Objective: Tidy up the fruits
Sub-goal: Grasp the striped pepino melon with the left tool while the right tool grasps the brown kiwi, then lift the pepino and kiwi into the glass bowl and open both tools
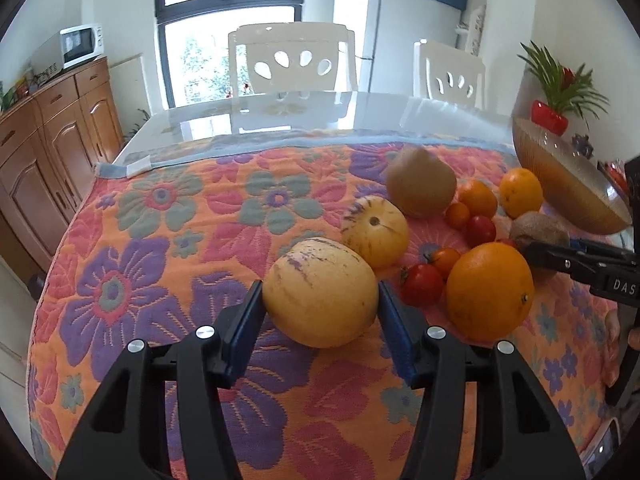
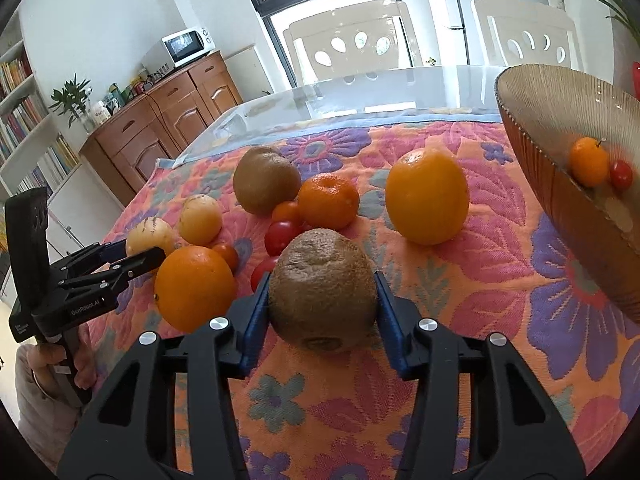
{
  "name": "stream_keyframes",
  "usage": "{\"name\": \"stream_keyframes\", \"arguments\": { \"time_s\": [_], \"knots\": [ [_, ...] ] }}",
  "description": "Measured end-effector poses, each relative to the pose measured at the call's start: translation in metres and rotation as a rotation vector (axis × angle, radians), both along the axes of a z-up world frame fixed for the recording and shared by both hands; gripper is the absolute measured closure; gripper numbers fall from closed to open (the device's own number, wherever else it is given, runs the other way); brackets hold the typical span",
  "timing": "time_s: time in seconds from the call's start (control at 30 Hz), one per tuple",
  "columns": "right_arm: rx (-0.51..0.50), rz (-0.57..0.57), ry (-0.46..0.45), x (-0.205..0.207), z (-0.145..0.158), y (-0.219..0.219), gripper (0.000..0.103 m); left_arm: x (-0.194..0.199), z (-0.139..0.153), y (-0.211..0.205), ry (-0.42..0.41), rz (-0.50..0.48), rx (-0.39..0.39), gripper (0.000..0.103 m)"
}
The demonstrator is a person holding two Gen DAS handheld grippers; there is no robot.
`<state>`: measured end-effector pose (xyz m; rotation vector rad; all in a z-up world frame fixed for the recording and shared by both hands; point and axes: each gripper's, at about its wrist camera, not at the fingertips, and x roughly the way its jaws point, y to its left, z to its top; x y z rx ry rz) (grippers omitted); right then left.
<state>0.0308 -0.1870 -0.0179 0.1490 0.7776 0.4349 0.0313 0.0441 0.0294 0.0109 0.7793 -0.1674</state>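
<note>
While the left gripper (image 1: 320,300) has its blue pads against both flanks of a pale yellow melon (image 1: 320,292) with purple streaks, the right gripper (image 2: 322,300) is clamped the same way on a brown kiwi (image 2: 323,290). Both fruits sit low over the flowered cloth (image 1: 160,240) that covers the near part of the table (image 1: 280,108); whether they rest on it or are just lifted cannot be told.

Close to the melon's right side lie a red tomato (image 1: 422,284) and a big orange (image 1: 490,290), which stands between the two grippers. A second streaked melon (image 1: 376,230) lies just behind the held one. Farther toward the table's far edge is a larger kiwi (image 2: 266,184), with a tangerine (image 2: 329,200) and a few small tomatoes (image 2: 280,236) crowded beside it. Another orange (image 2: 427,196) lies alone, off to the right of the held kiwi and near the bowl (image 2: 560,92).

The ribbed brown bowl stands toward the table's right edge and holds a small orange (image 2: 588,160) touching a small red tomato (image 2: 621,174).

Beyond the cloth the glass tabletop is bare, with two white chairs (image 1: 292,60) at its far edge. A hand (image 2: 56,364) grips the left gripper's handle.
</note>
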Motion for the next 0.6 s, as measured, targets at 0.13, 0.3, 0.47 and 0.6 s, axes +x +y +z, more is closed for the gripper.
{"name": "stream_keyframes", "arguments": {
  "time_s": [0.13, 0.3, 0.47, 0.6],
  "knots": [
    [0.024, -0.002, -0.022, -0.0027, 0.0032, -0.0050, 0.053, -0.0007, 0.0019, 0.0013, -0.016, 0.010, -0.001, 0.048],
    [0.034, 0.008, -0.040, -0.0045, 0.0059, -0.0045, 0.053, -0.0010, 0.0020, -0.0001, -0.020, 0.017, 0.013, 0.048],
    [0.035, 0.008, -0.043, -0.0035, 0.0064, -0.0041, 0.053, 0.0021, -0.0001, 0.0027, -0.003, 0.036, 0.020, 0.048],
    [0.041, -0.001, -0.060, -0.0050, 0.0085, -0.0046, 0.053, -0.0012, 0.0030, 0.0039, -0.028, 0.041, 0.015, 0.048]
  ]
}}
